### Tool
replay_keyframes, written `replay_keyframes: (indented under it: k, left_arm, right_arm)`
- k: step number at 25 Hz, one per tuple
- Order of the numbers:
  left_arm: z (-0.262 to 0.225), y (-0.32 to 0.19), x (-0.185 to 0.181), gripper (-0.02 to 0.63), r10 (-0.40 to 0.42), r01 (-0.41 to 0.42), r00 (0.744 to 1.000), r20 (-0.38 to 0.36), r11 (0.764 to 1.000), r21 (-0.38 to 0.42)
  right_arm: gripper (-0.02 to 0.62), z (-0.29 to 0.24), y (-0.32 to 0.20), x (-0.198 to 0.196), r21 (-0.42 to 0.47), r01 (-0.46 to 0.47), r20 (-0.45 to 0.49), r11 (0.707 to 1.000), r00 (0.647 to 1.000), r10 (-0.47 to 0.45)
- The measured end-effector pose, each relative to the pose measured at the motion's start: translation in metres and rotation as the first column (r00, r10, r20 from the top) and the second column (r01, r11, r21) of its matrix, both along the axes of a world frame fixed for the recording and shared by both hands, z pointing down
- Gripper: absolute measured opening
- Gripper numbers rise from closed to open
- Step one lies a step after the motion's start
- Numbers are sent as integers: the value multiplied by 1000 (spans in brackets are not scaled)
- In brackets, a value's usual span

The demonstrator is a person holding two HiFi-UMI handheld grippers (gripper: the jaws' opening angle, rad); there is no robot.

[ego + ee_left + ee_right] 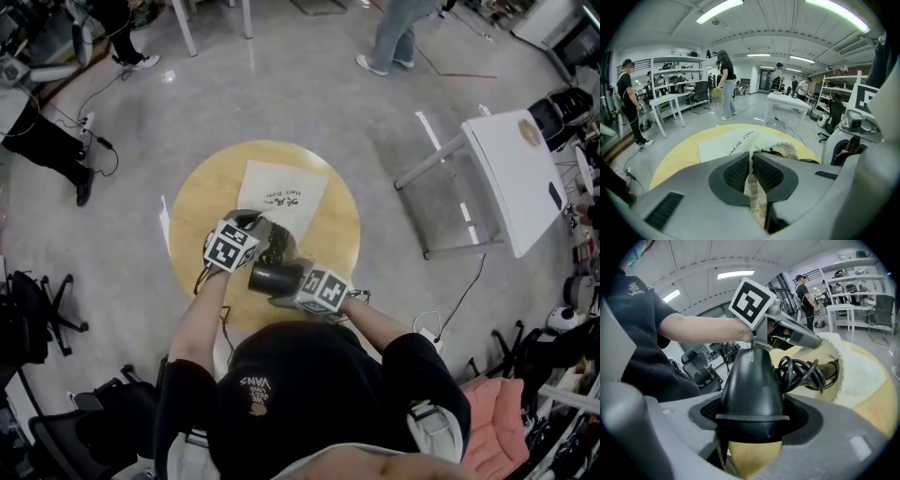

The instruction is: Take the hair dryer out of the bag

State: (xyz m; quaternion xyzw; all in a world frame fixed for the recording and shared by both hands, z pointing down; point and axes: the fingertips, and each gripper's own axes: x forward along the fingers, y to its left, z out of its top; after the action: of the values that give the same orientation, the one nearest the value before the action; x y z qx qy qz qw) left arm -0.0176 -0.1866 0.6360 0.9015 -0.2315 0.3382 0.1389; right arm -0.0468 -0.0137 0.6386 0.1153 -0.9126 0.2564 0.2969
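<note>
Black tee, grey tongs
Short-sleeved black T-shirt (319, 375) with pale lettering on the chest; left tongs (752, 161) and right tongs (752, 416) grey, black-padded, each bearing a black-and-white marker cube (232, 246).

One hair dryer (752, 380), one bag (286, 192), two tools (751, 176) (752, 425)

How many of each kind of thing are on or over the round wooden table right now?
Hair dryer: 1
Bag: 1
Grippers: 2, the left gripper and the right gripper
Total: 4
</note>
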Motion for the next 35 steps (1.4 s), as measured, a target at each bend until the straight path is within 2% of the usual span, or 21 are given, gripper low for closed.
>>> replay_keyframes:
  k: [17, 35]
  left_arm:
    - [7, 13, 1, 26, 63, -63, 998, -19, 998, 0]
    - [8, 26, -8, 49, 56, -58, 995, -81, 998, -19]
  right_arm:
    - [350, -34, 32, -18, -1, -118, 97, 993, 988, 118]
    - [350, -67, 58, -36, -16, -219, 208, 976, 954, 217]
